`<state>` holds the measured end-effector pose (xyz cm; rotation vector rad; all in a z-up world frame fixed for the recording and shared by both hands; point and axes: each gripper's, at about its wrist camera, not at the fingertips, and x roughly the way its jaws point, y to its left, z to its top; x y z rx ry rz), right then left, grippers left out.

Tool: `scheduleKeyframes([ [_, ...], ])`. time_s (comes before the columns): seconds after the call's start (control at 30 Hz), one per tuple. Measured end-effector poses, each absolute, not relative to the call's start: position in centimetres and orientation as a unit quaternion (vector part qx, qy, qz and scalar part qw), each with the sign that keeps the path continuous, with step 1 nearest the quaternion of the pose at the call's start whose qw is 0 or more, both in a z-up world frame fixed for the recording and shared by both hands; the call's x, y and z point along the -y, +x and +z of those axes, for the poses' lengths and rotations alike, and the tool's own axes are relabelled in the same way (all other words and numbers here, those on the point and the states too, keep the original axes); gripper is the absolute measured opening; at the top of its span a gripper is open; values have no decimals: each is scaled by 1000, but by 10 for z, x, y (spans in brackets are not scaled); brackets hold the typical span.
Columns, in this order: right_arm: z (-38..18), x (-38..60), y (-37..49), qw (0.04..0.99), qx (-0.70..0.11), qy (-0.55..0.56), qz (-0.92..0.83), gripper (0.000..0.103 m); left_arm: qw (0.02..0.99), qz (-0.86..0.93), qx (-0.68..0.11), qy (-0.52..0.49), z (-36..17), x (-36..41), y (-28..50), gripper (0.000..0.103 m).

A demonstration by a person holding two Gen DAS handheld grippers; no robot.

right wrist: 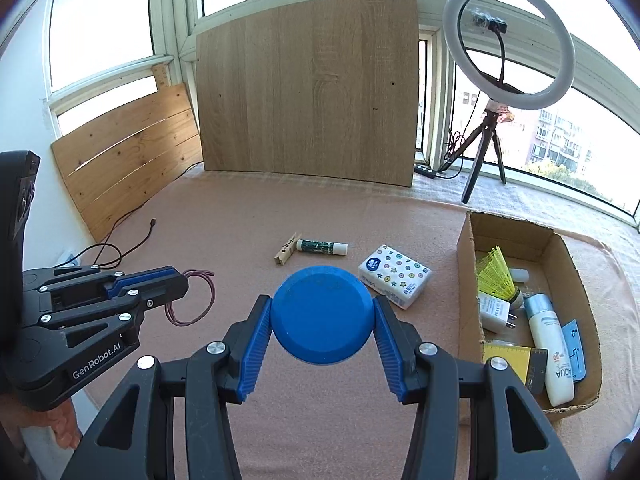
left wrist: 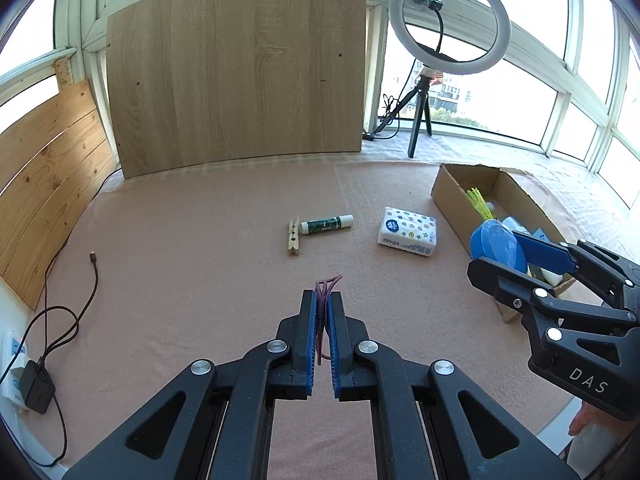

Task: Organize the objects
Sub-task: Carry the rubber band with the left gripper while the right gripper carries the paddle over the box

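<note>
Pink cloth (left wrist: 180, 240) by windows. My left gripper (left wrist: 322, 304) pinches a limp purple band (left wrist: 328, 285), light and floppy. My right gripper (right wrist: 323, 322) clamps a stiff blue disc (right wrist: 322, 314) by its rim, probably slippery. Box (right wrist: 466, 264) at right edge; clothespin (right wrist: 286, 254), tube (right wrist: 322, 246), tissues (right wrist: 396, 274) mid-cloth.

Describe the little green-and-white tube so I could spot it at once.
Start at the big wooden board leaning against the window and come forward over the pink cloth. Mid-cloth lies the glue stick, left of the tissue pack. Its end meets a wooden clothespin; only the stick is round, dark green, white-capped.
</note>
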<state>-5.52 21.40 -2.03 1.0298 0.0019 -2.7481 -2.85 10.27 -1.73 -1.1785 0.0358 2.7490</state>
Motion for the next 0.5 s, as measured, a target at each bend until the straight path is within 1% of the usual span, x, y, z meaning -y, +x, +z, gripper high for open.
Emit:
scheduleKeyframes([
  [0.5, -14, -356, -55, 29, 38, 335, -941, 46, 154, 908, -46, -386, -6, -260, -79, 6],
])
